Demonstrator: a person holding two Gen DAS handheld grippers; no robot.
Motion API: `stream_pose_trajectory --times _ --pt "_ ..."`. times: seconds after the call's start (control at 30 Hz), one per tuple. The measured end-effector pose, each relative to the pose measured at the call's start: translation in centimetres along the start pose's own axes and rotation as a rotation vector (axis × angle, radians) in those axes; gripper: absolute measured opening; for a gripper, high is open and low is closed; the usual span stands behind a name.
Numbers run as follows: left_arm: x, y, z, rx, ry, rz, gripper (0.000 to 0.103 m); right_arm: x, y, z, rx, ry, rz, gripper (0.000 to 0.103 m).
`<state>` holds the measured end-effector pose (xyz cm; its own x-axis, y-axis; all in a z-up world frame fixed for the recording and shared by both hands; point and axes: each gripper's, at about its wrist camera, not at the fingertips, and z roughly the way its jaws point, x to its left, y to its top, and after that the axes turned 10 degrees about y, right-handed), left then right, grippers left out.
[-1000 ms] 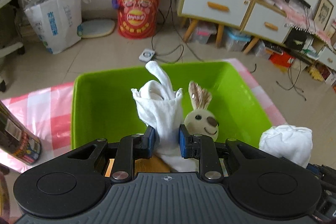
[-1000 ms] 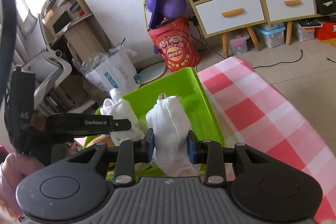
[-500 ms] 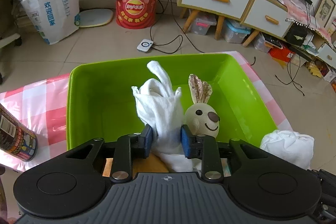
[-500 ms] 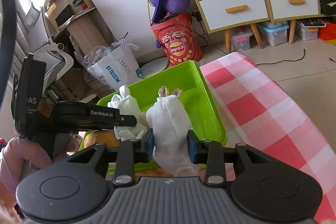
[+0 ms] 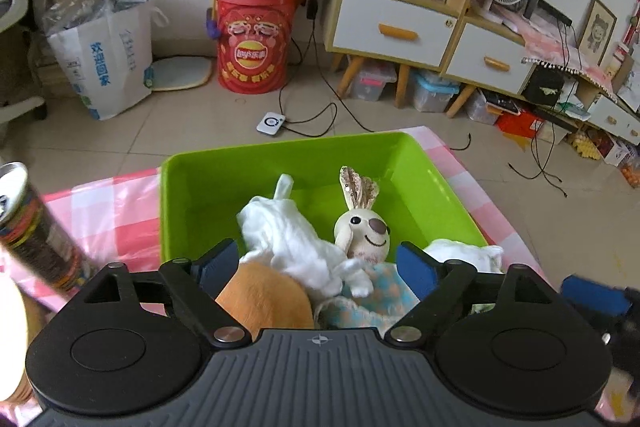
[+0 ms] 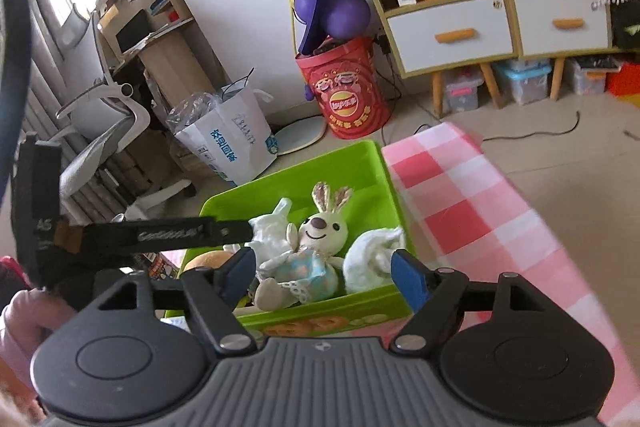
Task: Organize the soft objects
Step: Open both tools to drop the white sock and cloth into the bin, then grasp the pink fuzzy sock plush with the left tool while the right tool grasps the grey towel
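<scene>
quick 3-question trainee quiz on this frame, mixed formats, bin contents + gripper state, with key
1. True or false: the rabbit plush lies inside the green bin.
2. What is the left gripper doing? A) clamping a white cloth B) opening, pads clear of the white cloth C) gripping the can
3. Fill in: beside the rabbit, nearest the right gripper, lies a second white ____.

Key: 1 true. 2 B. 3 cloth; the right jaws are opening too, with nothing pressed between them.
</scene>
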<state>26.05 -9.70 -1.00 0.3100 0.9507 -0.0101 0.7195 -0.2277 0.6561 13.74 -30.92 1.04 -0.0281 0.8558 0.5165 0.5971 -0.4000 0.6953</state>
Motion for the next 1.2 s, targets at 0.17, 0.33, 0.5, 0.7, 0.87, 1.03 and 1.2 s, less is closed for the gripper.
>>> stream_pose_trajectory --times 0.17,0.33,0.5,0.7,0.87,1.03,1.2 --pt "1.1 -1.0 -3.5 -0.032 0.002 -0.052 0.094 0.3 0.6 -3.4 -0.015 -0.028 0.006 0.067" --pt "1.3 -2.4 -7.3 -0.057 0.014 -0.066 0.097 1.0 0.4 -6.5 -0.008 -0.041 0.002 0.072" --pt "1.2 -4.9 -11.0 -0.086 0.04 -0.056 0.098 2.0 -1.0 -8.9 0.02 -0.058 -0.016 0.074" --pt "1.3 -9.0 -14.6 -0.096 0.069 -0.065 0.098 3.2 -3.1 -10.7 0.05 -0.053 -0.038 0.075" --pt "2.0 -12.3 -17.0 -0.103 0.1 -0.109 0.098 3.8 -4.8 -11.2 0.055 -0.036 -0.054 0.078" --pt "3.3 -15.0 -17.3 -0.091 0.107 -0.189 0.098 4.3 -6.6 -10.6 0.09 -0.035 -0.095 0.078" --pt "4.3 -16.0 -17.3 -0.088 0.107 -0.219 0.098 4.4 -7.7 -10.1 0.133 -0.052 -0.152 0.078"
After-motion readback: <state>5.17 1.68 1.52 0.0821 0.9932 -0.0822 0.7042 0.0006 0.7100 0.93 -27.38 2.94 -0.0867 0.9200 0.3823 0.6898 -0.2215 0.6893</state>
